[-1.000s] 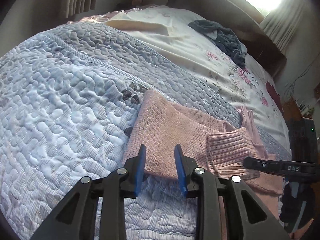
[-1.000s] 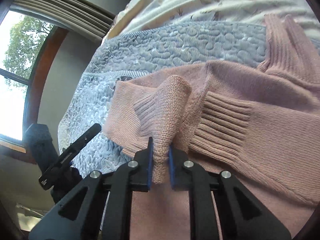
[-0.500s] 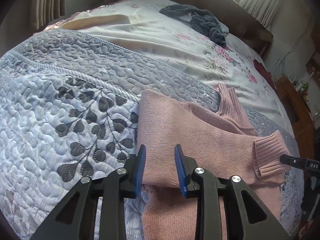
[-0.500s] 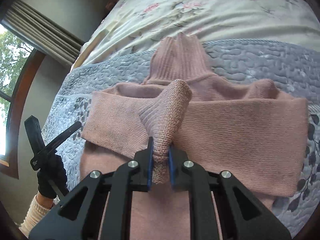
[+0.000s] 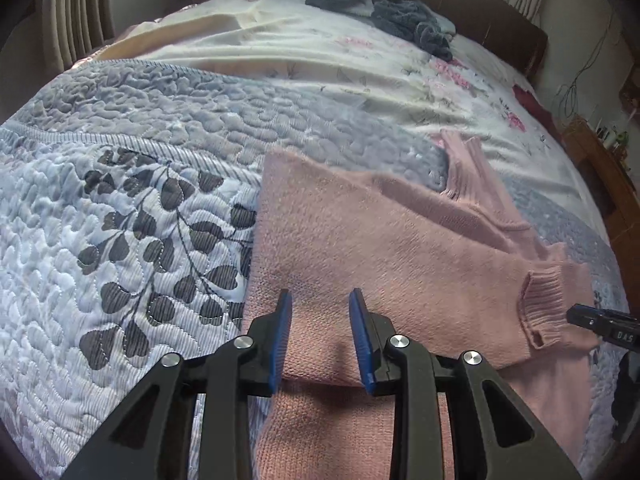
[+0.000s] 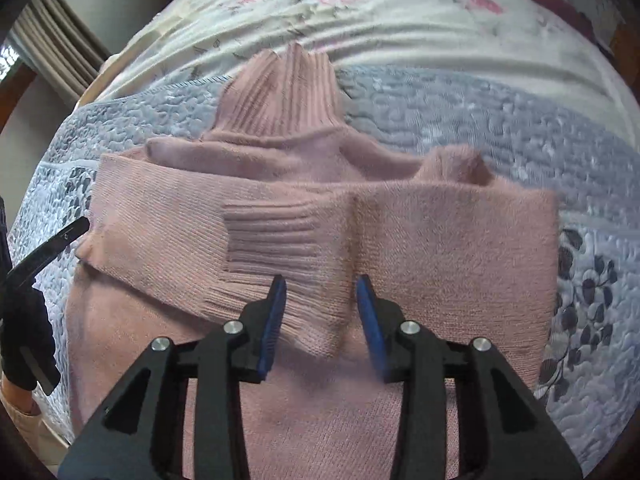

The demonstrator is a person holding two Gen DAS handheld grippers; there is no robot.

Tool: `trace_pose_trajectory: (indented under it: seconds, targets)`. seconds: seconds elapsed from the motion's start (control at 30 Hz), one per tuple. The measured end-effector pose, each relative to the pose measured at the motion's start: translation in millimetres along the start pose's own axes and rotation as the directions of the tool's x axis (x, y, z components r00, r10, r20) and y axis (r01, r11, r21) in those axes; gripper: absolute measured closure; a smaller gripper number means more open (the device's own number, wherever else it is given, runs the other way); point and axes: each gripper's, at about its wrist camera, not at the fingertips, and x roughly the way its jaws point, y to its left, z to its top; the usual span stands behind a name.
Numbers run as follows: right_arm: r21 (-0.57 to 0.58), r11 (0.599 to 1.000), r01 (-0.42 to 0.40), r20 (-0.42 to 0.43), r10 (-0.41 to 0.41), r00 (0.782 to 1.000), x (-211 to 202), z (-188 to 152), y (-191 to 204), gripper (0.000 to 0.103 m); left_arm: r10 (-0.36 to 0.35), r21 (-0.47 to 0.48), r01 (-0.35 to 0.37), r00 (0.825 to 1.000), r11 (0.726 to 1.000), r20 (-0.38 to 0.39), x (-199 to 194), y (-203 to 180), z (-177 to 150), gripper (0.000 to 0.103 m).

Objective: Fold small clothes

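- Presently, the pink knitted turtleneck sweater (image 6: 400,240) lies flat on the grey-blue quilted bedspread (image 5: 120,200), both sleeves folded across its body.
- Right gripper (image 6: 322,320): jaws apart, holding nothing, above the ribbed cuff (image 6: 276,240).
- Left gripper (image 5: 322,336): jaws apart, empty, over a folded sleeve.
- Sweater hem cut off behind both grippers.
- Dark grey garment (image 5: 392,12) far off, unidentifiable.

sweater (image 6: 440,240) – fuzzy pink knit, ribbed cuffs | quilt (image 5: 120,208) – puckered stitched cloth | gripper fingers (image 5: 280,336) matt black plastic, blue pads
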Motion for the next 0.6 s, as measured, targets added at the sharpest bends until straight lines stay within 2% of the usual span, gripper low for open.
trace_pose_trajectory:
  seconds: [0.1,0.13,0.23,0.3,0.33,0.4,0.43,0.47,0.6]
  targets:
    - [-0.077,0.994,-0.080,-0.031,0.077,0.997,1.6,3.7,34.0,0.055,-0.039,0.032,0.039,0.999,0.999,-0.006,-1.4,-19.6,3.9,0.071]
    - [-0.098,0.992,-0.084,-0.054,0.079,0.995,8.5,3.1,45.7,0.052,-0.052,0.040,0.053,0.998,0.998,-0.021,2.9,-26.7,3.6,0.071]
    - [-0.139,0.990,0.000,-0.106,-0.015,0.994,36.9,6.1,68.0,0.051,-0.047,0.072,0.051,0.997,0.996,-0.058,21.4,-43.2,0.1,0.071]
    - [-0.139,0.989,0.041,-0.131,-0.060,0.990,52.1,4.0,68.0,0.052,-0.045,0.068,0.052,0.995,0.996,-0.088,35.2,-45.8,-3.6,0.071]
    - [-0.136,0.989,0.052,-0.131,-0.070,0.989,56.5,2.1,65.6,0.055,-0.041,0.060,0.048,0.993,0.997,-0.107,42.6,-44.9,-5.1,0.071]
    - [-0.150,0.986,0.072,-0.124,-0.091,0.988,59.5,1.2,61.0,0.069,-0.033,0.042,0.038,0.992,0.998,-0.121,53.1,-39.0,-8.9,0.071]
    - [-0.153,0.985,0.079,-0.119,-0.097,0.988,58.9,1.0,58.4,0.077,-0.045,0.032,0.049,0.992,0.998,-0.119,55.2,-35.7,-10.0,0.071]
    - [-0.156,0.983,0.101,-0.112,-0.119,0.987,57.3,1.1,54.9,0.092,-0.058,0.023,0.061,0.992,0.998,-0.116,55.7,-32.7,-10.5,0.071]
    - [-0.058,0.998,0.038,-0.076,-0.043,0.996,34.1,4.0,27.5,0.094,-0.080,0.010,0.081,0.990,0.997,-0.113,55.1,-26.9,-11.4,0.071]
